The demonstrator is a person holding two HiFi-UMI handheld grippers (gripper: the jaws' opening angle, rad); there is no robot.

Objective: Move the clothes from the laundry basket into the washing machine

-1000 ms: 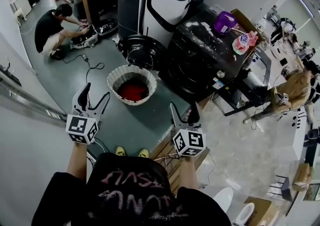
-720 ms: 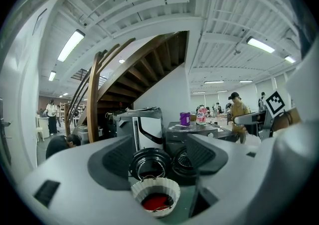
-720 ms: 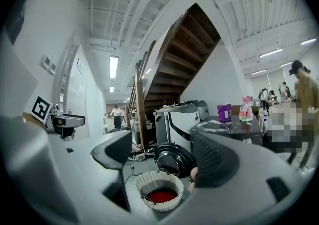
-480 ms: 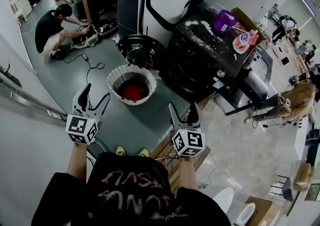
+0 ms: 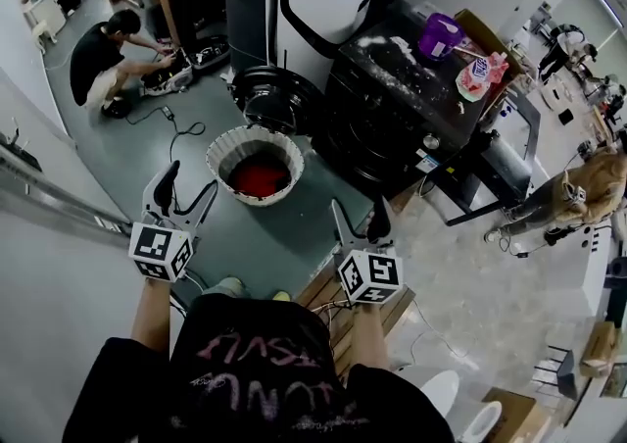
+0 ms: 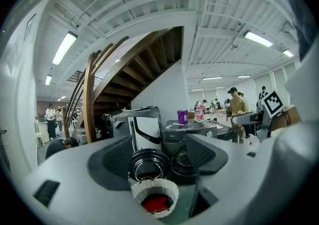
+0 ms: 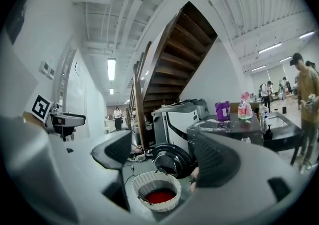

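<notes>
A white laundry basket stands on the green floor with red clothes inside; it also shows in the gripper views, basket and basket. Behind it the black washing machine has its round door swung open. My left gripper is held open short of the basket, to its left. My right gripper is open too, to the basket's right and nearer to me. Nothing is between either pair of jaws.
A white and black appliance stands behind the door. A purple jug and a pink pack sit on the washer top. A person crouches at the far left over cables. Another person stands at the right. Wooden boards lie by my feet.
Both grippers and my view have edged forward toward the basket. The person at the right has shifted position.
</notes>
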